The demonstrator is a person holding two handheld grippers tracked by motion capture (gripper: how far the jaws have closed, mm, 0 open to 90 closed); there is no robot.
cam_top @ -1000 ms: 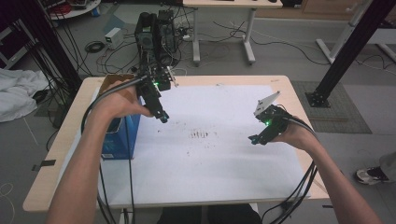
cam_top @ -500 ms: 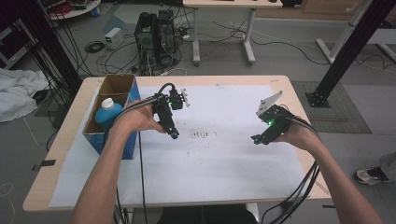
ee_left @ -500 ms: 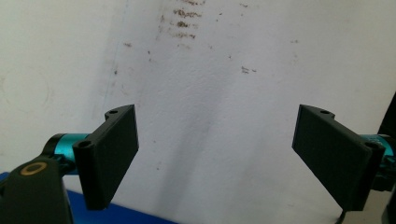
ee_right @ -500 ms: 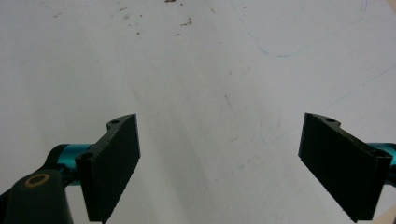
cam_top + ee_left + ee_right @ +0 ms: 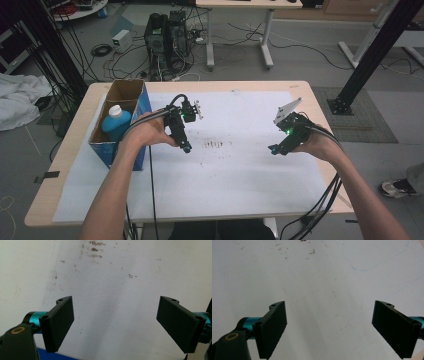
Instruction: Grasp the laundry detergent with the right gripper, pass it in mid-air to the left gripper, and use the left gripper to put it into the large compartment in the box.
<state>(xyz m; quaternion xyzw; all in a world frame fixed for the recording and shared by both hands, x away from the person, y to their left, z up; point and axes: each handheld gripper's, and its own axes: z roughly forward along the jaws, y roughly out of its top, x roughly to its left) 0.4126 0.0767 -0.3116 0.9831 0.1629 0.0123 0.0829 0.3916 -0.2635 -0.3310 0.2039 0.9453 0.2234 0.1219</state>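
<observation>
My left gripper (image 5: pixel 186 148) hovers over the white paper (image 5: pixel 225 165) just left of a patch of dark smudges (image 5: pixel 215 144). Its jaws stand wide apart with nothing between them, and its own midpoint (image 5: pixel 116 325) looks down on bare paper. My right gripper (image 5: pixel 273 150) is held low over the paper at the right, also open and empty; between its jaws (image 5: pixel 329 327) lies plain white sheet. A blue bottle with a white cap (image 5: pixel 116 121) stands inside a blue cardboard box (image 5: pixel 107 150) at the table's left side.
The wooden table (image 5: pixel 65 190) carries the white sheet across most of its top. Faint pen lines (image 5: pixel 372 267) mark the paper. Beyond the far edge stand computer towers (image 5: pixel 167 30) and cables on the floor. Black frame posts rise at both sides.
My left hand has drawn its gripper away from the box and rightward over the paper, leaving the blue bottle in the box. The right gripper has barely moved.
</observation>
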